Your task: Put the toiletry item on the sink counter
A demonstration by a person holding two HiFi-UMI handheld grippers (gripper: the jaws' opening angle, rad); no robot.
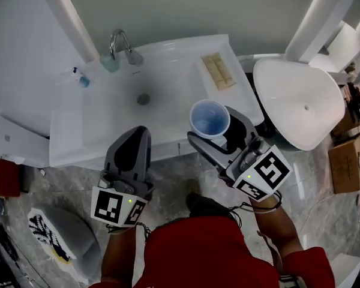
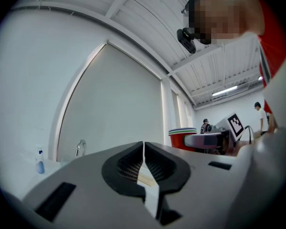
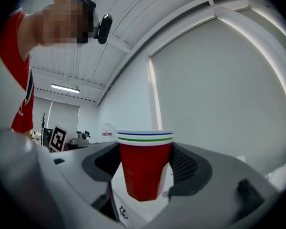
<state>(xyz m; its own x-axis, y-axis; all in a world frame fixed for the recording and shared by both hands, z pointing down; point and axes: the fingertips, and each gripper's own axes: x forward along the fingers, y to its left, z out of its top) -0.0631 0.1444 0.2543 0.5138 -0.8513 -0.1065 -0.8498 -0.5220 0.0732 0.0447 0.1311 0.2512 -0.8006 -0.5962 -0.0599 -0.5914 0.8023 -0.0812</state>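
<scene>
A red paper cup (image 1: 209, 119) with a white rim and striped lip stands upright between the jaws of my right gripper (image 1: 221, 132), which is shut on it, over the front right edge of the sink counter (image 1: 66, 143). In the right gripper view the cup (image 3: 144, 168) fills the gap of the right gripper (image 3: 145, 178). My left gripper (image 1: 139, 135) is shut and empty, just in front of the counter's front edge; its jaws meet in the left gripper view (image 2: 143, 152). A small blue bottle (image 1: 81, 78) stands at the counter's back left.
The basin with its drain (image 1: 143, 99) and a chrome faucet (image 1: 121, 45) take up the counter's middle. A tan ribbed pad (image 1: 218, 71) lies at the back right. A white toilet bowl (image 1: 300, 101) stands to the right, with a cardboard box (image 1: 350, 162) beyond it.
</scene>
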